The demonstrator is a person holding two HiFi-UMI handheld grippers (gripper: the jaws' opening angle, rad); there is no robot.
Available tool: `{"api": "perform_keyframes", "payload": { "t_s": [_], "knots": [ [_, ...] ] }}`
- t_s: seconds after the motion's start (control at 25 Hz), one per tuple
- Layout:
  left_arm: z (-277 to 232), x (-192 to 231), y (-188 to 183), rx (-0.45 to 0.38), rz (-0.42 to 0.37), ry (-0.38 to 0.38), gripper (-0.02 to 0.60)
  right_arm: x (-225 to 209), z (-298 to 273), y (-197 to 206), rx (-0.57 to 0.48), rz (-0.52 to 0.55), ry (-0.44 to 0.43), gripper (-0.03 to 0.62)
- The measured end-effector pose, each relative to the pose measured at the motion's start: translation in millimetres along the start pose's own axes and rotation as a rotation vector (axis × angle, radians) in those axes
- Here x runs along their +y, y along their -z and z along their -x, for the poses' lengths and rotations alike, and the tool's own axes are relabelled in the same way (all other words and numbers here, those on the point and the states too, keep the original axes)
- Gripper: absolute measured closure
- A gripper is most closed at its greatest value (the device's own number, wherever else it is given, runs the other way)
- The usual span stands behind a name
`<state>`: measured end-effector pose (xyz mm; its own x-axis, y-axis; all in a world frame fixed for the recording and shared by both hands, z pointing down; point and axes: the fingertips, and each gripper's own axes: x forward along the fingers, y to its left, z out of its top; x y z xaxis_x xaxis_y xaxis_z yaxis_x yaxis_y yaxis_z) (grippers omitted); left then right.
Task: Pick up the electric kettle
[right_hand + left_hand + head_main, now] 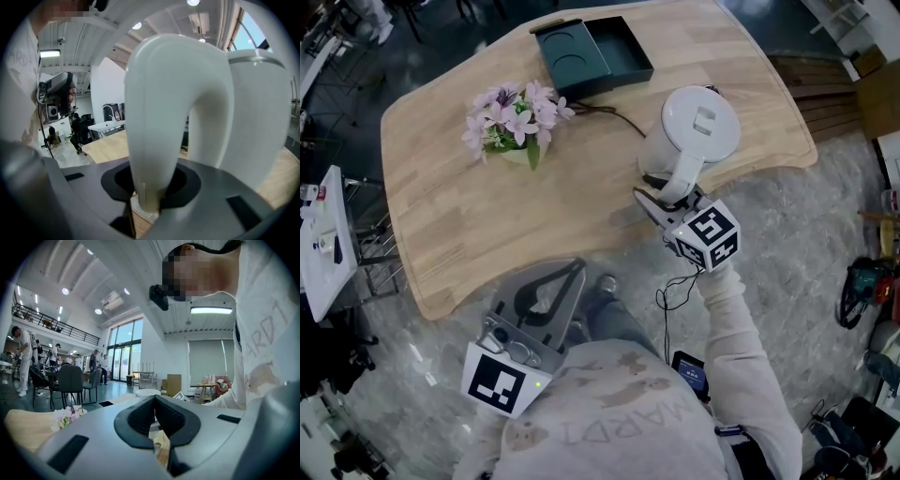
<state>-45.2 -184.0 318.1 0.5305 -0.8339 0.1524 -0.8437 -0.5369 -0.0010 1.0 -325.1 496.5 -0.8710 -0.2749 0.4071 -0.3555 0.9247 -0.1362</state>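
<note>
Nearest the head camera is the person's pale sweater (619, 412), with both arms stretched forward over the edge of a wooden table (487, 216).

Right gripper (661, 199): its jaws are closed on the handle (684, 173) of the white electric kettle (698, 127). The right gripper view shows the lower end of the handle seated between the two black pads, with contact on both sides. The kettle body stands just beyond the jaw tips, upright on the table near its front edge. Its lid faces up, and the handle arches back toward the gripper. The marker cube (705, 234) sits behind the jaws, on the side toward the person.

Left gripper (578, 270): its jaws are together, the pads meet at the tips, and nothing is between them. It is held close to the person's chest, just short of the table edge and well apart from the kettle, which lies ahead and to its right.

Other items: a bunch of pink flowers (511, 122) lies on the table ahead of the left gripper. A dark green tray (600, 56) sits at the far edge, beyond the flowers and left of the kettle. A thin dark cord (614, 114) runs from the tray area toward the kettle base.
</note>
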Motion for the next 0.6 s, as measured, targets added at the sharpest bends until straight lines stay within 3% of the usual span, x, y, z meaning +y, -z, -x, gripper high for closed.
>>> {"api": "perform_keyframes", "payload": {
  "t_s": [0.28, 0.6],
  "knots": [
    [2.5, -0.3, -1.2, -0.002, -0.007, -0.01, 0.569, 1.7, -1.4, -1.9, -0.009, 0.093, 0.014, 0.519],
    [10.0, 0.3, -3.5, -0.002, -0.017, -0.027, 0.569, 0.2, -0.1, -11.6, -0.059, 0.092, 0.016, 0.522]
  ]
}}
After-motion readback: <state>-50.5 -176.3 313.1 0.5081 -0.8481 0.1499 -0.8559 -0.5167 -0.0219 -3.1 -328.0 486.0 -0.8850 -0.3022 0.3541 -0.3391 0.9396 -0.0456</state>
